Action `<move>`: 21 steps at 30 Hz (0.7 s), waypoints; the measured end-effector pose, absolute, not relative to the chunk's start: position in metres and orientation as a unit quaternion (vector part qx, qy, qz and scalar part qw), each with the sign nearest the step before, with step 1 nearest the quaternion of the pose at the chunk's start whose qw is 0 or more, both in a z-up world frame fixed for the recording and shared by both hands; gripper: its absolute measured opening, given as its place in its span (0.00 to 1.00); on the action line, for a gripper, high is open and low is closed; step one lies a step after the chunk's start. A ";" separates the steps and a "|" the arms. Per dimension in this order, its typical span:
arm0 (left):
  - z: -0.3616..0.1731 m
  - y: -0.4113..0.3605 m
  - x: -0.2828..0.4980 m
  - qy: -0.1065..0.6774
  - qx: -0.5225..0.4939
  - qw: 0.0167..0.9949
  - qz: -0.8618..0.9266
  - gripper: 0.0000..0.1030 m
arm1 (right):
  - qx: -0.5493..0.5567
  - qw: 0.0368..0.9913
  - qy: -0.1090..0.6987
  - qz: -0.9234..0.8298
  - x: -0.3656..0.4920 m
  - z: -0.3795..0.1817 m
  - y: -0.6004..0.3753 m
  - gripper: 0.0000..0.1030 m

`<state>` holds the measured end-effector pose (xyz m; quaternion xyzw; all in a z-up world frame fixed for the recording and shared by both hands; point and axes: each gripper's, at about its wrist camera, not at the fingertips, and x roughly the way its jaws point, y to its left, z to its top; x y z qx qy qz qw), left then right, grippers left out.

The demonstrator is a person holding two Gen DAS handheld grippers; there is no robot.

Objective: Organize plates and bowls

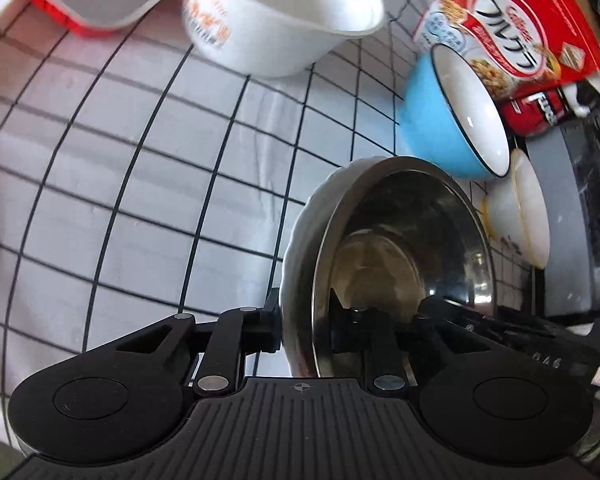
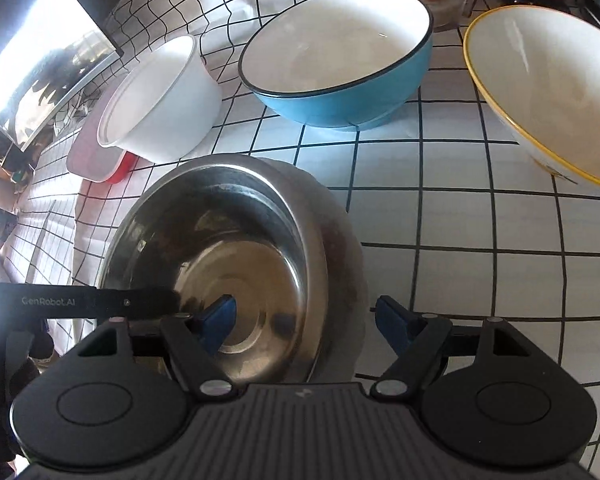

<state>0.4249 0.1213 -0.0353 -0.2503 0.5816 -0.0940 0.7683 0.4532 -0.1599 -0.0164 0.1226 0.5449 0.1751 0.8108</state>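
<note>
The steel bowl (image 2: 236,264) sits nested inside a white fluted dish (image 2: 348,248) on the grid-patterned cloth (image 2: 460,280). The left gripper (image 1: 304,320) is clenched on the near rims of both, 1 finger outside the dish and 1 inside the bowl. The right gripper (image 2: 304,320) is released, its jaws spread wide across the stack's right rim without pressing it. Beyond the right gripper stand a blue bowl (image 2: 340,96), a yellow-rimmed bowl (image 2: 548,96) to its right, and a white cup (image 2: 160,100) to its left.

A shiny steel bowl (image 2: 236,264) sits nested in a white ribbed dish (image 2: 346,248); a blue white-lined bowl (image 2: 340,60) and yellow-rimmed white bowl (image 2: 552,92) stand upright behind
</note>
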 end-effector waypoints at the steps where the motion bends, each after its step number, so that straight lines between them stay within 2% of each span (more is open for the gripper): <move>1: -0.035 0.121 0.425 0.583 -0.248 0.768 -0.094 0.21 | 0.120 0.810 0.546 0.177 0.454 -0.016 -0.158 0.74; 2: -0.032 0.119 0.424 0.583 -0.237 0.771 -0.094 0.21 | 0.116 0.808 0.548 0.181 0.454 -0.016 -0.156 0.72; 7: -0.024 0.105 0.417 0.577 -0.172 0.794 -0.084 0.21 | 0.076 0.810 0.551 0.185 0.450 -0.014 -0.140 0.73; 21: -0.013 0.145 0.411 0.551 -0.136 0.822 -0.048 0.20 | 0.055 0.799 0.565 0.199 0.457 -0.014 -0.094 0.73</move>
